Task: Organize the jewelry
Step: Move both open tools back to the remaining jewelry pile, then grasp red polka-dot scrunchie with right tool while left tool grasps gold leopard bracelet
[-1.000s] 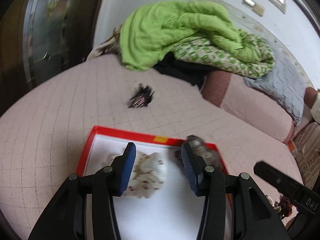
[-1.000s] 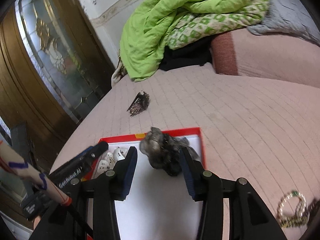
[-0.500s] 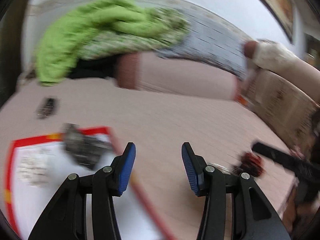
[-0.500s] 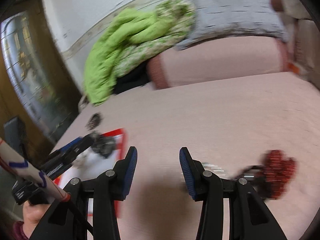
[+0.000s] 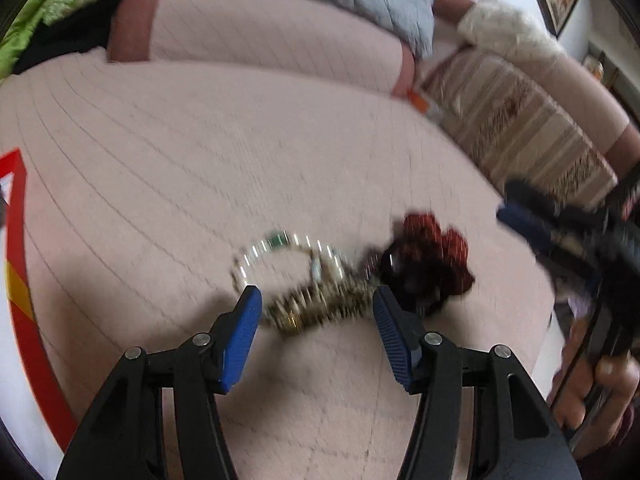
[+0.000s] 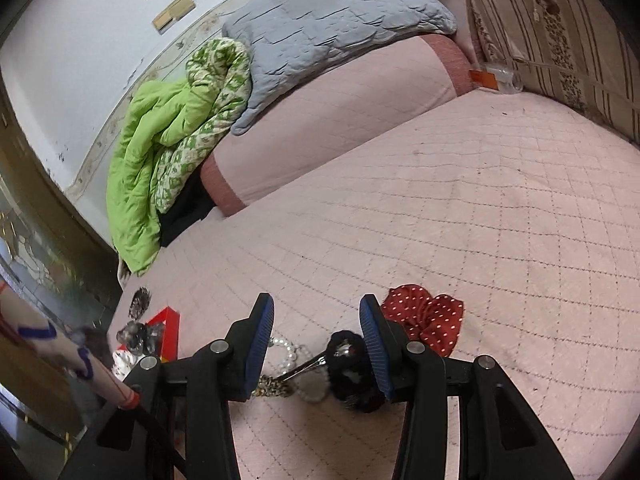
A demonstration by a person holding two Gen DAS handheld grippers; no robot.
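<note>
Two grippers over a pink quilted bed (image 6: 460,208), both empty.

Bedding at the far side: green quilt (image 6: 152,152), grey pillow (image 6: 332,20), pink bolster (image 6: 340,112). Not part of the job.

Red-rimmed tray (image 5: 16,264) at the left edge of the left wrist view, white inside. In the right wrist view only its red corner (image 6: 170,328) shows, with a grey fluffy piece (image 6: 138,334) and something pale already lying in it. So some sorting looks done.

Left to sort, a loose cluster on the quilt, well apart from the tray:
- red polka-dot scrunchie (image 6: 424,316), touching the dark piece.
- black fluffy hair piece (image 6: 348,368), with a metal clip sticking out toward the beads.
- pearl bead bracelet (image 5: 288,252) with a green stone.
- gold-brown patterned band (image 5: 316,308), blurred, just below the pearls.
- one small dark item (image 6: 138,302) alone on the quilt beyond the tray.

Left gripper (image 5: 316,304): jaws have just been opening, spread wide; the patterned band sits between the tips, pads not pressing it. Right gripper (image 6: 316,320): jaws parted, poised above the black piece and pearls, gripping nothing.

Judgement: partway through; likely next is a pickup from this cluster. Tangled pieces may lift together.
</note>
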